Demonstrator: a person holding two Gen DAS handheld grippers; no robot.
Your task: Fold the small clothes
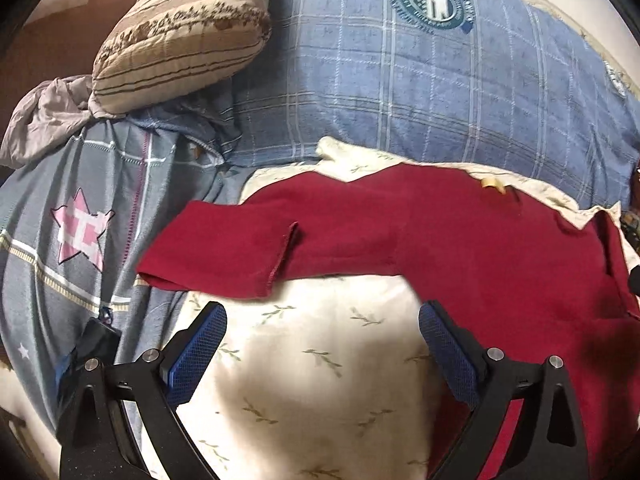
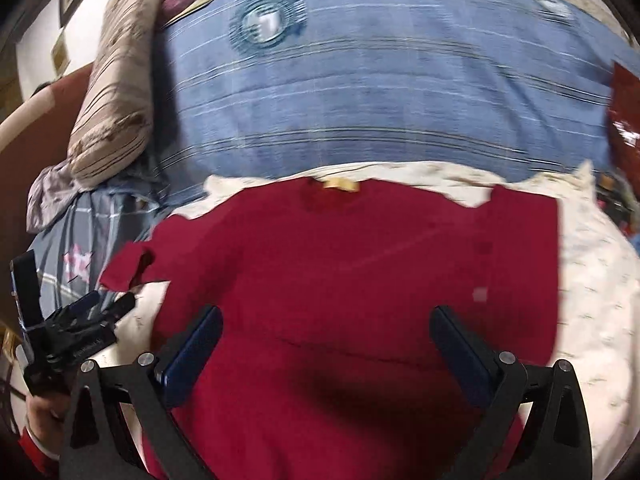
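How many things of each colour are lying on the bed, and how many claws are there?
Red: 1, the shirt
Blue: 1, the checked blanket
Grey: 1, the star quilt
Beige: 1, the striped pillow
Black claws: 2, the left claw and the right claw, both open
Total: 6

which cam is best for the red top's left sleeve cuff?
Left wrist. The sleeve lies sharp across mid-frame, cuff end and a stitched fold edge clear, just ahead of the open left gripper. Right wrist shows the sleeve only small and motion-blurred at the left, but more of the top's body.
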